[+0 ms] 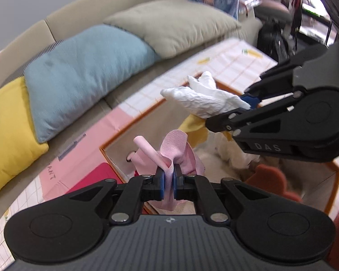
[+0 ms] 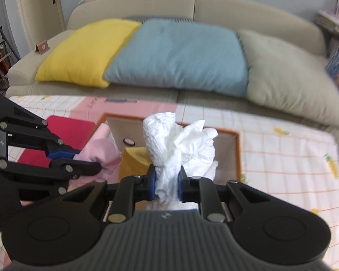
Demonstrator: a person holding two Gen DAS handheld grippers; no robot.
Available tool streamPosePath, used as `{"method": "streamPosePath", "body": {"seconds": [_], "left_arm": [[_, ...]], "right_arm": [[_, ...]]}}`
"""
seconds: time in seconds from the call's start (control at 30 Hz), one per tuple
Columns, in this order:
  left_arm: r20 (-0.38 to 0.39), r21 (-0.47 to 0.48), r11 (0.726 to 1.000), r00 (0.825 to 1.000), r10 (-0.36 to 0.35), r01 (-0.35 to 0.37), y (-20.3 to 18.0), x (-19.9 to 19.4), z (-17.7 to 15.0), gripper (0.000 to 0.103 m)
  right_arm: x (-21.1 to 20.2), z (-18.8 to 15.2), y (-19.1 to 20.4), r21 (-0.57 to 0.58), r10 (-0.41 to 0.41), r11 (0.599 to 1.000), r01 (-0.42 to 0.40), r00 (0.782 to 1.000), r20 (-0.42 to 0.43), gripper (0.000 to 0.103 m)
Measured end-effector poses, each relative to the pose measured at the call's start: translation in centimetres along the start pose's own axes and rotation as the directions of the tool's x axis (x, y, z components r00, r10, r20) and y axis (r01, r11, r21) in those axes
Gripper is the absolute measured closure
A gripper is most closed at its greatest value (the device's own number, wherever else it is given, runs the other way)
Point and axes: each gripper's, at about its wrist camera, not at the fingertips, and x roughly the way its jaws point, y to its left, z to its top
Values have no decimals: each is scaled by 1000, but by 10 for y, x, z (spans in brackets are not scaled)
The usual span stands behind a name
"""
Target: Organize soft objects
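Note:
My left gripper (image 1: 168, 179) is shut on a pink cloth (image 1: 169, 151) and holds it above the near left corner of an orange-rimmed fabric box (image 1: 133, 122). My right gripper (image 2: 167, 184) is shut on a crumpled white cloth (image 2: 180, 140) and holds it above the same box (image 2: 237, 155). In the left wrist view the right gripper (image 1: 248, 106) comes in from the right with the white cloth (image 1: 203, 97). In the right wrist view the left gripper (image 2: 79, 158) shows at the left with the pink cloth (image 2: 101, 155). A yellow cloth (image 2: 135, 160) and fluffy cream items (image 1: 228, 158) lie in the box.
The box stands on a checked pink and white mat (image 2: 282, 158). A red pad (image 2: 67, 128) lies left of the box. A beige sofa (image 2: 192, 2) behind holds a yellow cushion (image 2: 85, 52), a blue cushion (image 2: 180, 54) and a beige cushion (image 2: 289, 74). A rust-coloured item (image 1: 271, 178) sits in the box.

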Motion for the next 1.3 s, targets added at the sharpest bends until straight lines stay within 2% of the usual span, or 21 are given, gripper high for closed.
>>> {"method": "streamPosePath", "body": {"seconds": [0.17,0.23,0.37,0.57,0.77,0.83,1.0,1.3], "left_arm": [[-64,30,999,998,-19,21,-6,20,-4,96],[-91,34,999,995,-32,35,-10,27,-6,96],[-129,49,996,990,-64,70,-17,40,-6,96],[-182,36,997,981,-62,70,-18,47,-7,94],[-210,14,994,972,-104,109,-17,43,-12,87],[-209,-14,992,970,-122,122,-14,39,-15,77],[-170,-54,990,976,-138,131,-9,23,-16,52],[-53,-97,984,987,-153,147,-5,-36,-20,49]], "right_arm": [[31,-6,-17,104,72,993,-62,993,-92,87],[40,-10,-20,121,75,991,-61,990,-118,87],[50,-10,-13,66,29,998,-20,988,-149,86],[56,-12,4,-69,11,997,-26,980,-199,85],[59,-11,2,-54,9,998,-21,977,-212,78],[57,-11,5,-63,7,998,-20,977,-213,77],[47,-10,11,-78,7,997,-23,980,-197,62],[-6,0,18,-20,-10,1000,7,991,-134,42]]}}
